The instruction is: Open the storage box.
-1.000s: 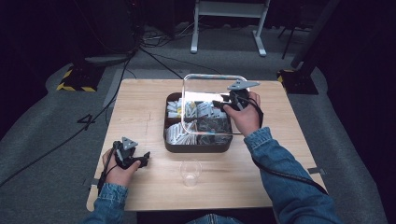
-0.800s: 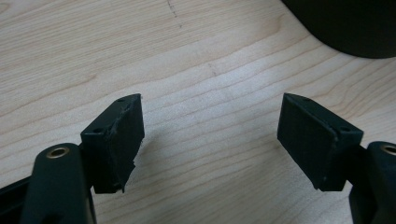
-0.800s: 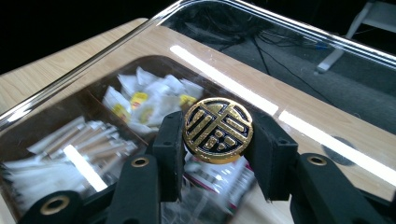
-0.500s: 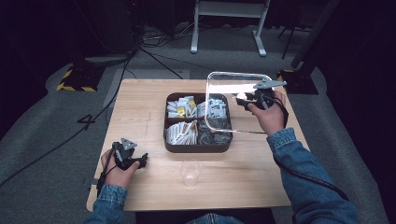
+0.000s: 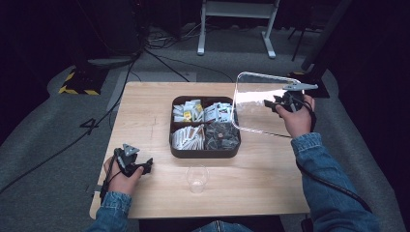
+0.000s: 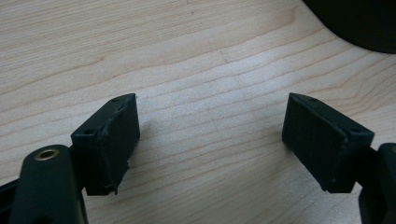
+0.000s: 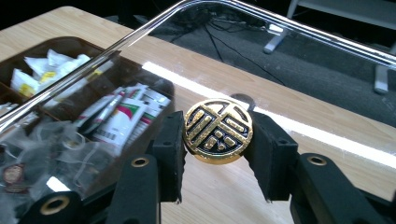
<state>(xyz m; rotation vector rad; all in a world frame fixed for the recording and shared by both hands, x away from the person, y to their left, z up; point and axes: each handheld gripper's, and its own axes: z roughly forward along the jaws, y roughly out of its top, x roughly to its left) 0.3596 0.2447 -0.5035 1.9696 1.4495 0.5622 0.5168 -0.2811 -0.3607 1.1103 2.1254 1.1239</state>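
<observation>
Clear lid [image 5: 256,104] w/ gold knob [image 7: 218,130], tilted, held above table right of box

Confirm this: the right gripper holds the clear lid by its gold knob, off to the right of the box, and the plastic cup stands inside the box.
Wrong on the cup. The plastic cup stands on the table, in front of the box, as the high view shows. The right gripper does clamp the gold knob of the clear lid.

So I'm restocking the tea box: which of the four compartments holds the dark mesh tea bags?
The near right compartment of the box; the other three hold paper-wrapped sachets, white or light-coloured.
</observation>
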